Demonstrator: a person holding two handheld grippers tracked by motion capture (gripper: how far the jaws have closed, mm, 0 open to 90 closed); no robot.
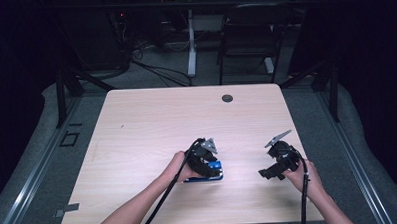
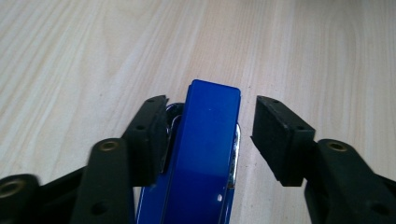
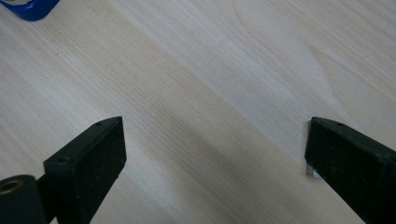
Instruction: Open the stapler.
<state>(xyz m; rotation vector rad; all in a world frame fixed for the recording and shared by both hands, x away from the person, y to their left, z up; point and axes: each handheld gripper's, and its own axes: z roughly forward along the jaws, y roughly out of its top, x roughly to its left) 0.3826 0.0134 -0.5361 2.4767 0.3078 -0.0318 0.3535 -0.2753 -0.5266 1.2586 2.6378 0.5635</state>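
Observation:
A blue stapler [image 1: 216, 166] lies on the light wooden table [image 1: 152, 123], near its front middle. My left gripper [image 1: 208, 162] reaches down over it. In the left gripper view the stapler [image 2: 205, 158] runs lengthwise between the jaws of my left gripper [image 2: 211, 112]. The left pad [image 2: 152, 135] sits against its side, while the right pad [image 2: 275, 140] stands a small gap away. My right gripper [image 1: 267, 173] hovers to the right of the stapler. In its own view my right gripper [image 3: 215, 135] stands wide open over bare wood.
A dark round grommet [image 1: 227, 98] sits near the table's far edge. A black chair [image 1: 249, 35] and a desk leg stand behind the table. A tiny metal bit [image 3: 312, 171] lies by the right gripper's right pad. The stapler's blue end [image 3: 28, 8] peeks in at that view's top left.

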